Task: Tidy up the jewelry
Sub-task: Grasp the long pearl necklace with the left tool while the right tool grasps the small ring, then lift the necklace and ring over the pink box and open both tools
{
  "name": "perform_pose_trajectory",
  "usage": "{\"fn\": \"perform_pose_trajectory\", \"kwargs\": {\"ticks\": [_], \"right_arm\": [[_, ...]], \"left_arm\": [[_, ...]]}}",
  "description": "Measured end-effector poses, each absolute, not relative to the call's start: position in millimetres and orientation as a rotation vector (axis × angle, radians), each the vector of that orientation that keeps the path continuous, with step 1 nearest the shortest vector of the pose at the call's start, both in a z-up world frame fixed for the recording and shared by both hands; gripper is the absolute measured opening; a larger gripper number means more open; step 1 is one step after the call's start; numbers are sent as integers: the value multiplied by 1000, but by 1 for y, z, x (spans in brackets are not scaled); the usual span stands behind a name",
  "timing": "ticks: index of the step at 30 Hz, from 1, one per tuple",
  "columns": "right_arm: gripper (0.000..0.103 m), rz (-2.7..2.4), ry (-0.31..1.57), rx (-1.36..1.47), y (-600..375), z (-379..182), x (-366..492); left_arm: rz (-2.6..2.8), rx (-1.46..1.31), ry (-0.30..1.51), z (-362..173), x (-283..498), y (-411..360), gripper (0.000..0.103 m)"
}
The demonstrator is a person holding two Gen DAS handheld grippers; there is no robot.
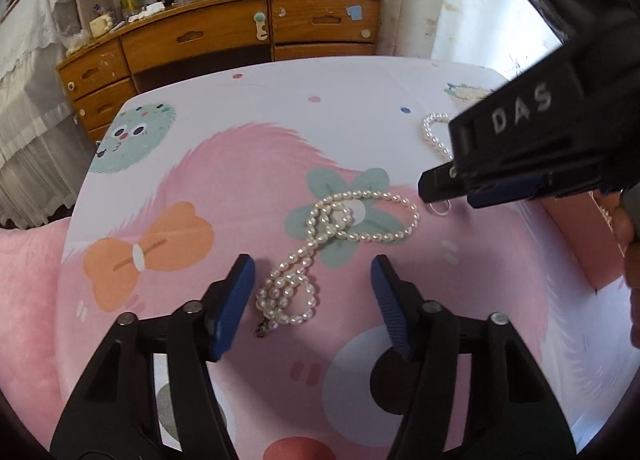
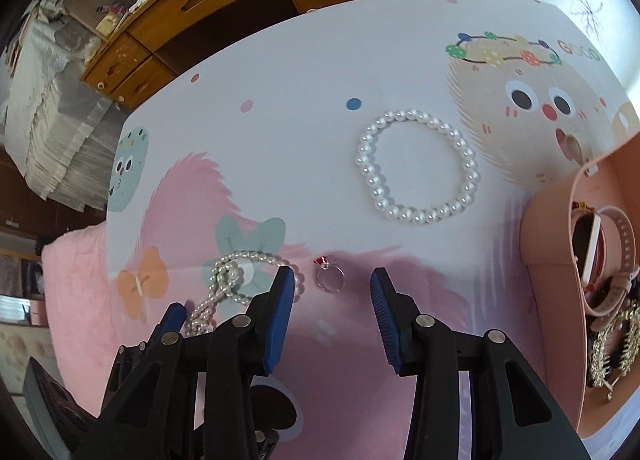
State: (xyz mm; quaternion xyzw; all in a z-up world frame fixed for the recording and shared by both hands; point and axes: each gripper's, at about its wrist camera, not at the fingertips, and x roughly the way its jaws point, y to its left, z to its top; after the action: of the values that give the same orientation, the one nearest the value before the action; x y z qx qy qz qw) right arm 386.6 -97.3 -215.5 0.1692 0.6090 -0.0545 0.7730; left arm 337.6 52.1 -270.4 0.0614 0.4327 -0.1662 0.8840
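Note:
A long pearl necklace (image 1: pixel 320 244) lies tangled on the cartoon tablecloth (image 1: pixel 248 164). My left gripper (image 1: pixel 312 272) is open, its fingers on either side of the necklace's near end, just above it. My right gripper (image 2: pixel 331 284) is open just above a silver ring with a red stone (image 2: pixel 330 278), which lies between the fingertips. The ring (image 1: pixel 440 207) also shows under the right gripper (image 1: pixel 448 188) in the left wrist view. A round pearl bracelet (image 2: pixel 416 166) lies farther back. The necklace also shows at the left of the right wrist view (image 2: pixel 232 276).
A pink jewelry box (image 2: pixel 556 236) at the right holds a watch (image 2: pixel 600 244) and other pieces. A wooden dresser (image 1: pixel 224 36) stands beyond the table's far edge. A pink blanket (image 1: pixel 28 300) lies to the left.

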Motion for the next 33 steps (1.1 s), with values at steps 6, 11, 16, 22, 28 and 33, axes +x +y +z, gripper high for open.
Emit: {"fn": "perform_pose_trajectory", "kwargs": {"ticks": [6, 11, 16, 22, 28, 33], "right_arm": [[33, -146, 1335, 323, -85, -224, 396], [16, -160, 1335, 296, -82, -224, 401], [10, -144, 1333, 283, -76, -222, 406], [9, -89, 1324, 306, -78, -218, 406], [1, -28, 1331, 391, -83, -220, 401], [1, 24, 1334, 409, -91, -224, 388]], "left_arm": [[-353, 130, 891, -269, 338, 58, 22], [-367, 103, 893, -269, 339, 65, 8], [-370, 47, 914, -268, 340, 74, 6], [-357, -45, 947, -267, 340, 87, 3], [-371, -158, 991, -268, 336, 100, 2], [-392, -284, 953, -256, 326, 113, 2]]}}
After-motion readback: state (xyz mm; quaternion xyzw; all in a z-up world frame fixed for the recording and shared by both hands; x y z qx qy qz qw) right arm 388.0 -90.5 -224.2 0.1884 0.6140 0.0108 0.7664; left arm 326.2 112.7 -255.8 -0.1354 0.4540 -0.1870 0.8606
